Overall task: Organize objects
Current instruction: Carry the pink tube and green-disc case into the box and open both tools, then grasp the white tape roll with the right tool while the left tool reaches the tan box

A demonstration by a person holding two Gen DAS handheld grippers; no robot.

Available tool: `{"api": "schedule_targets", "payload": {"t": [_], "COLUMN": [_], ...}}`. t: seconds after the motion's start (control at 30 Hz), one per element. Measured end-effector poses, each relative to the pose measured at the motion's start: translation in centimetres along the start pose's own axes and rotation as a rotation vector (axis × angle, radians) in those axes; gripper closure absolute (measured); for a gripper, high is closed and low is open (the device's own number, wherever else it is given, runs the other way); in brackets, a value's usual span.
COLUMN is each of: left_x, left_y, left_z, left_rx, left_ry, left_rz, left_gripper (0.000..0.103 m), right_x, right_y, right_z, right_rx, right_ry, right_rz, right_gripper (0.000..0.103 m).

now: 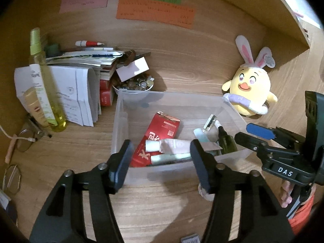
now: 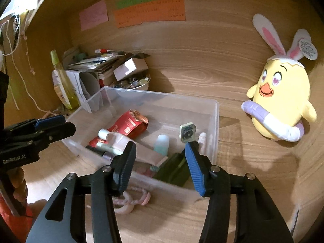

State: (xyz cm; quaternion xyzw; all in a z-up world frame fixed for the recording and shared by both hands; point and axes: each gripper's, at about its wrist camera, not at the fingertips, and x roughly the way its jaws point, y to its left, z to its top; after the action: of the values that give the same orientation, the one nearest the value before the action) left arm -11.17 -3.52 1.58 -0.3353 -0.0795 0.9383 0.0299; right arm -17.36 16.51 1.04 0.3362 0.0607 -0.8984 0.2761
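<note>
Clear plastic bin point(image 1: 121, 125): I find this translucent rectangular container on the wooden desk surface point(image 1: 182, 77), directly ahead of both grippers, its near wall close to their fingertips.
Bin contents: I log a torn red paper packet point(image 1: 162, 129) lying slantwise, a pale pink tube with a white cap point(image 1: 172, 145) resting on it, a pale green tube point(image 1: 172, 159) against the near wall, a dark green glass bottle point(image 2: 174, 170), a small bottle with a teal cap point(image 2: 162, 144) and a clear bottle with a hexagonal cap point(image 2: 188, 134).
Left gripper point(image 1: 161, 164): I see its jaws spread wide and empty, poised over the near wall of the bin.
Right gripper point(image 2: 160, 166): I see its jaws equally wide and holding nothing, hovering above the bin's near right corner.
Loose item: a pink twisted hair tie point(image 2: 133, 201) lies on the desk just outside the near wall.
Right of bin: a yellow plush chick with rabbit ears point(image 1: 250, 89) leans against the back panel, apart from the bin.
Left of bin: a tall yellow-green spray bottle point(image 1: 43, 81) stands upright before folded white papers point(image 1: 79, 95); a stack of booklets point(image 1: 87, 57) and a bowl of small metal pieces point(image 1: 133, 86) sit behind.
Back panel: pink, green and orange paper notes point(image 1: 154, 10); text unreadable.
</note>
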Motion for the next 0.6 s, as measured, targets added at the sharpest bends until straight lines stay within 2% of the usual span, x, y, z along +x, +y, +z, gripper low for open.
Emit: {"api": "schedule_targets", "payload": {"t": [0.23,0.33,0.6], "left_x": [-1.2,-1.7,-3.0], "left_y": [-0.2,0.0,0.0], "left_z": [-2.0,-2.9,-5.7], "left_rx": [0.014,0.001,-0.002], "left_ry": [0.025,0.046,0.081], "left_rz": [0.018,-0.003,-0.011], "left_gripper": [0.04,0.04,0.038], "right_x": [-1.2,-1.5,-2.1], "right_y": [0.8,1.3,2.0], "right_z": [-1.7,-2.4,-4.2], "right_rx": [0.003,-0.022,-0.027], "right_ry": [0.017,0.027,0.059], "right_rz": [0.028,0.016,0.021], "right_gripper": [0.047,0.041,0.041]}}
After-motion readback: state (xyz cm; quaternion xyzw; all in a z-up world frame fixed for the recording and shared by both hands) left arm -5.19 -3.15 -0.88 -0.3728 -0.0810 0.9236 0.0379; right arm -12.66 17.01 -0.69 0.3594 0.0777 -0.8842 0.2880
